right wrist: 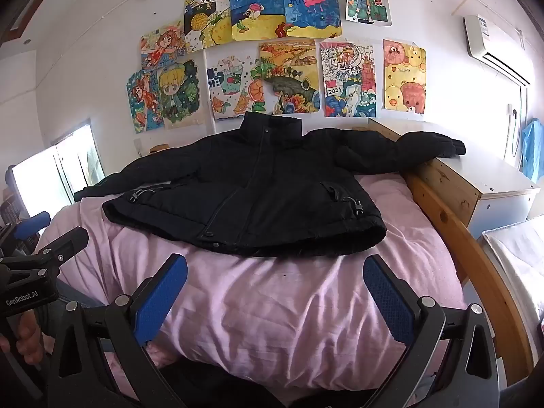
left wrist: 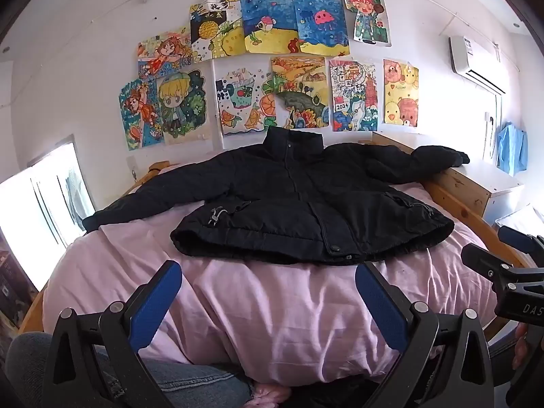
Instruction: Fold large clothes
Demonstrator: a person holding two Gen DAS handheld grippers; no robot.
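Observation:
A black puffer jacket point(left wrist: 299, 200) lies front up and spread flat on a pink bedsheet point(left wrist: 272, 306), collar toward the wall. It also shows in the right wrist view point(right wrist: 258, 190). Its right sleeve point(right wrist: 425, 149) rests over the wooden bed rail onto a cabinet; its left sleeve point(left wrist: 136, 204) reaches the bed's left edge. My left gripper point(left wrist: 268, 292) is open and empty, above the sheet just short of the jacket's hem. My right gripper point(right wrist: 275, 289) is open and empty, also just short of the hem.
A wooden bed rail point(right wrist: 459, 238) runs along the right side. A white-topped wooden cabinet point(right wrist: 486, 180) stands beyond it. Drawings point(left wrist: 272, 68) cover the back wall. A bright window point(left wrist: 44, 204) is at left, an air conditioner point(left wrist: 476, 61) at upper right.

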